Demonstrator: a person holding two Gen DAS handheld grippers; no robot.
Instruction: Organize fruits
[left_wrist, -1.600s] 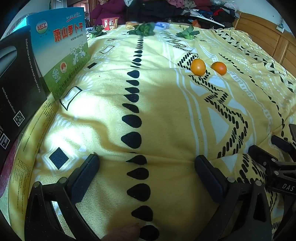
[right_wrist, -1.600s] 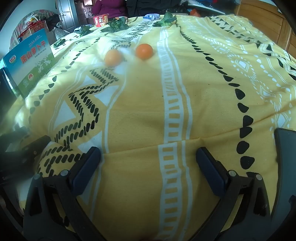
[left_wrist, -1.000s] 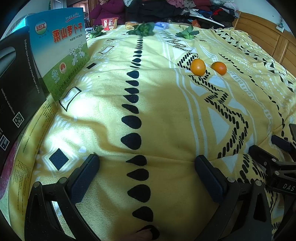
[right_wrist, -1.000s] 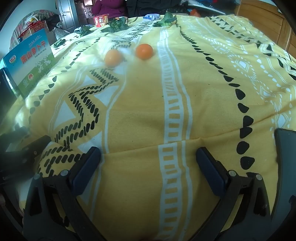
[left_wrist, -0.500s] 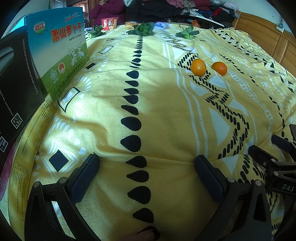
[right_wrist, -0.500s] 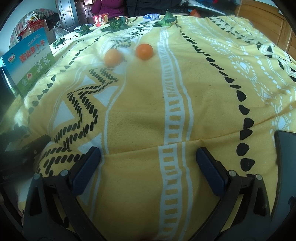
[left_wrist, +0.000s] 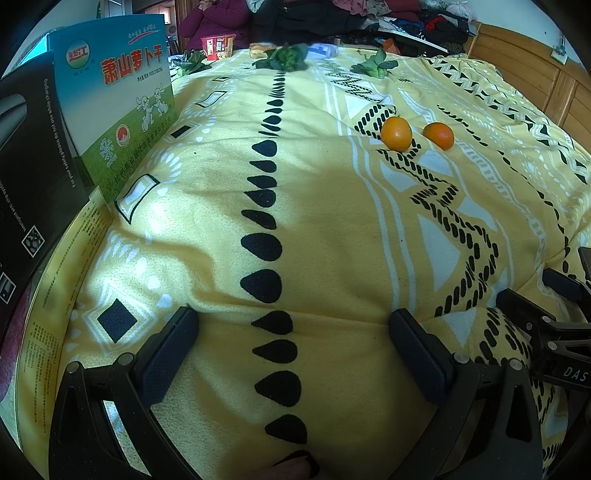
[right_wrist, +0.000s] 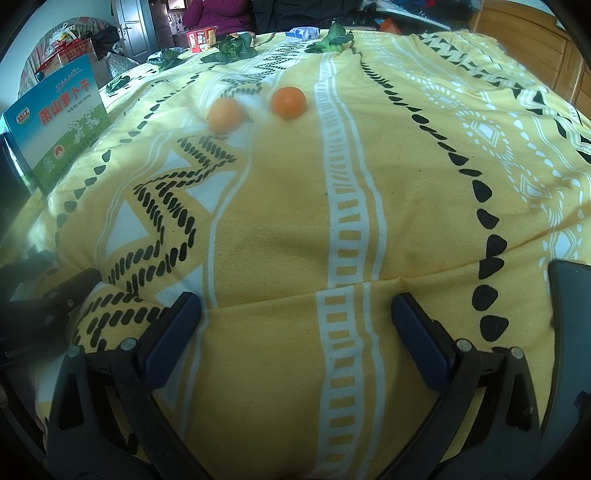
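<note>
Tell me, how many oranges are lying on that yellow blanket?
2. One orange lies on the black zigzag pattern of the yellow blanket; the other orange sits just right of it, apart, toward the wooden headboard side. Others could be hidden beyond the far clutter.

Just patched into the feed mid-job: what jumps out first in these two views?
Two oranges, one and its neighbour, sit close together but apart on the yellow patterned blanket, far ahead of both claws. A blue-and-green box stands upright at the blanket's left edge. The left claw and right claw are both open and empty, low over the near edge.
</note>
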